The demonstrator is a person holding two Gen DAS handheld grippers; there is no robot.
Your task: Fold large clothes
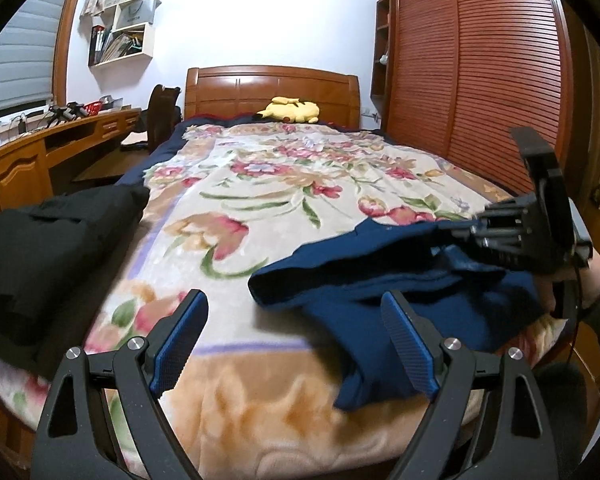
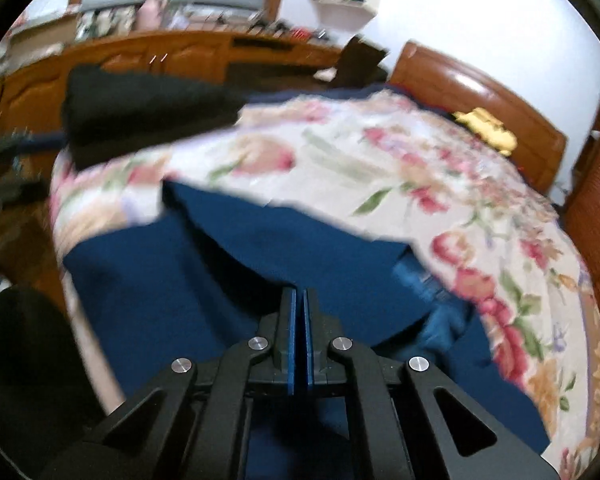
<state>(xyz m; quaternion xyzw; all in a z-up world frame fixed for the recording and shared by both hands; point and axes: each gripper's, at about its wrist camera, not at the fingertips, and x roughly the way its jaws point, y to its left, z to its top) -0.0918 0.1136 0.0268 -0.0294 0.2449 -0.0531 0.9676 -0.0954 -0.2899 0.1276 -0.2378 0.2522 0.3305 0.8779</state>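
Bed: blurred navy garment overhangs.

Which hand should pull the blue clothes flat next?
Probably the right. The right gripper looks shut on the navy garment, though blur hides the pinch itself. The left gripper is open, holding nothing, beside the cloth's near edge.
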